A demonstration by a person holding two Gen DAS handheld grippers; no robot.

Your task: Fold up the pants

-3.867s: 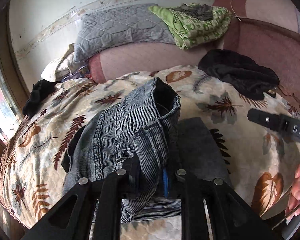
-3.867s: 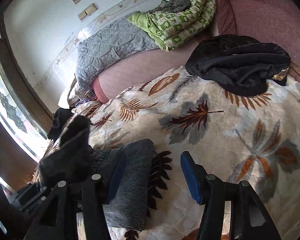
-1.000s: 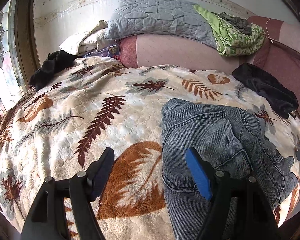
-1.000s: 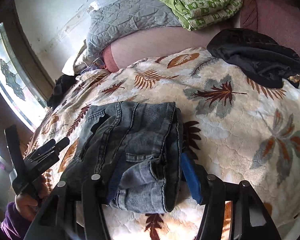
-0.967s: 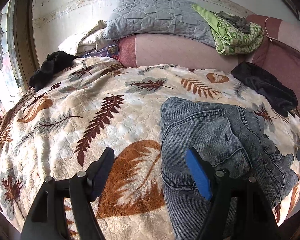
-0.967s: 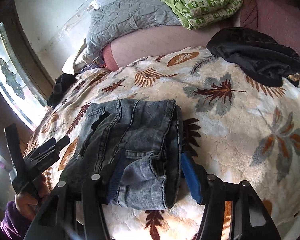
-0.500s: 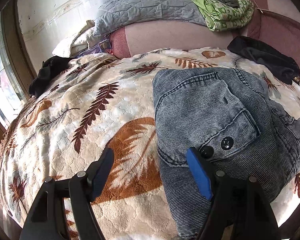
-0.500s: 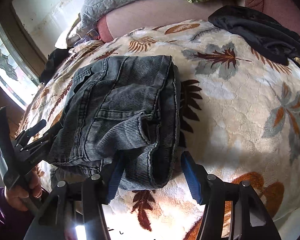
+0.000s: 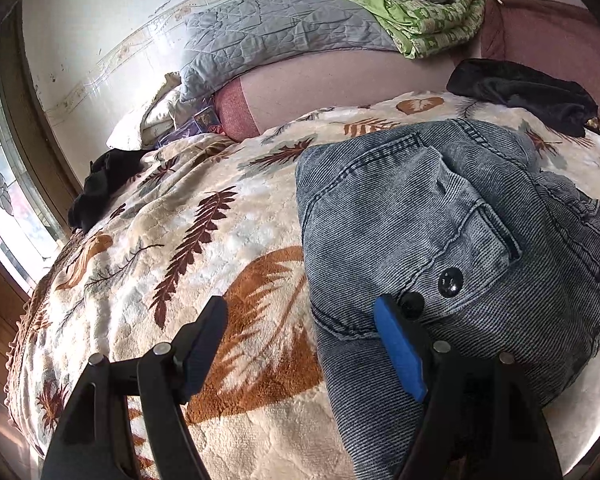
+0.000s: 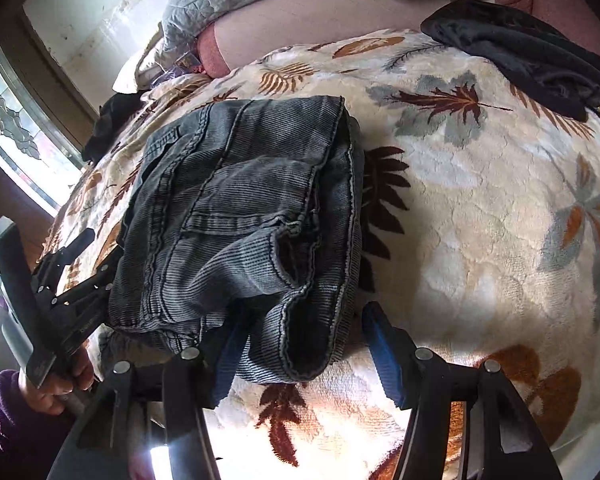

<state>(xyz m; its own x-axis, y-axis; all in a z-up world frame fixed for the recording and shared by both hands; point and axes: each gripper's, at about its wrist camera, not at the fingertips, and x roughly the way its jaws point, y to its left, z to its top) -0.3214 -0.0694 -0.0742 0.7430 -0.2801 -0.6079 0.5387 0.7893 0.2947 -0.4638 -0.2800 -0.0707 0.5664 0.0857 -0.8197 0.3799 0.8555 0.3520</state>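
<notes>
The grey-blue corduroy pants (image 9: 428,240) lie folded in a thick bundle on the leaf-patterned blanket (image 9: 204,256). My left gripper (image 9: 300,332) is open and empty; its right finger lies over the near left edge of the bundle, by two black buttons (image 9: 450,283). In the right wrist view the pants (image 10: 244,216) fill the middle left. My right gripper (image 10: 300,344) is open, its fingers either side of the bundle's near hem, not closed on it. The left gripper (image 10: 80,276) shows at the bundle's left edge, held by a hand.
A black garment (image 9: 524,92) lies on the blanket at the far right. Another dark garment (image 9: 100,188) lies at the far left near the window. A grey quilt (image 9: 276,36) and a green blanket (image 9: 428,20) are piled on the pink headboard behind.
Both grippers have closed in on the folded pants, which now fill more of each view. Both stay open. The bundle has not visibly moved.
</notes>
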